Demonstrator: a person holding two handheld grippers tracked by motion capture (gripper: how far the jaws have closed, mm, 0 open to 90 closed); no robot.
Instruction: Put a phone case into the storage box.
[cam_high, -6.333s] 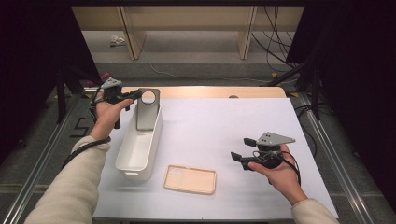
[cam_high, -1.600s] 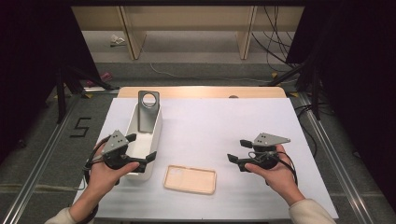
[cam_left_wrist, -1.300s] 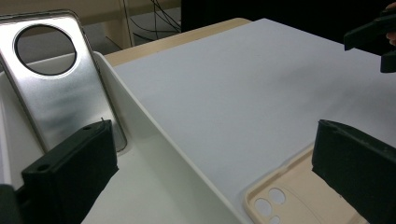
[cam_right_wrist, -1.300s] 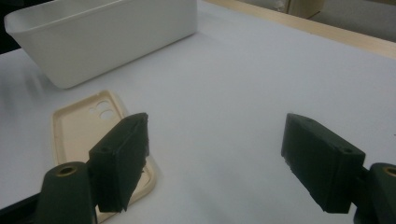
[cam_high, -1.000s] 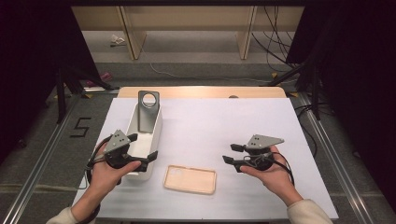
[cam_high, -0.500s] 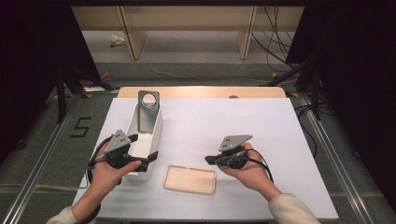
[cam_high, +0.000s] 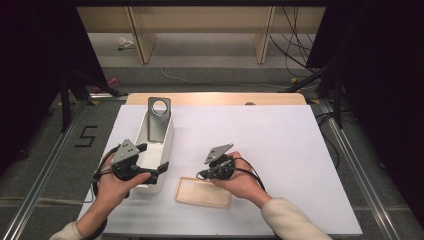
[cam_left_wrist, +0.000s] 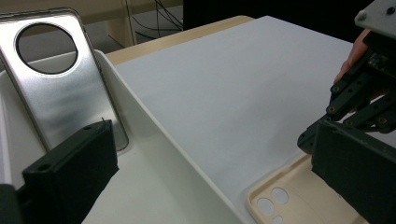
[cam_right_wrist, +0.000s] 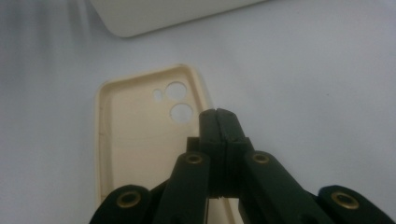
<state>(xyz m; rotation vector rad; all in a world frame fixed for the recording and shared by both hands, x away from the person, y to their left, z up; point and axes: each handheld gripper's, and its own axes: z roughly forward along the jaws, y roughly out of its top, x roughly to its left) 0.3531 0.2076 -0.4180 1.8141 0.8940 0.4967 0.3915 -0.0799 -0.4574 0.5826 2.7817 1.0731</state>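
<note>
A cream phone case (cam_high: 202, 192) (cam_right_wrist: 135, 135) lies hollow side up near the table's front edge, camera holes toward the tray. My right gripper (cam_high: 201, 175) (cam_right_wrist: 218, 114) is shut, its tips just over the case's long rim on the far side; nothing shows between the jaws. A white tray (cam_high: 169, 140) (cam_left_wrist: 154, 135) stands at the left with a silver metal plate (cam_high: 159, 120) (cam_left_wrist: 70, 93) with a round hole leaning in its far end. My left gripper (cam_high: 153, 156) (cam_left_wrist: 210, 140) is open wide, astride the tray's right wall, one jaw inside and one outside.
The white table sheet (cam_high: 260, 140) stretches bare to the right and back. A wooden strip (cam_high: 215, 98) runs along the far edge. Dark stands and cables flank the table; a floor mark "5" (cam_high: 86, 136) lies to the left.
My right gripper has moved left to the phone case and its jaws have closed. The left gripper has stayed at the tray wall since a second ago.
</note>
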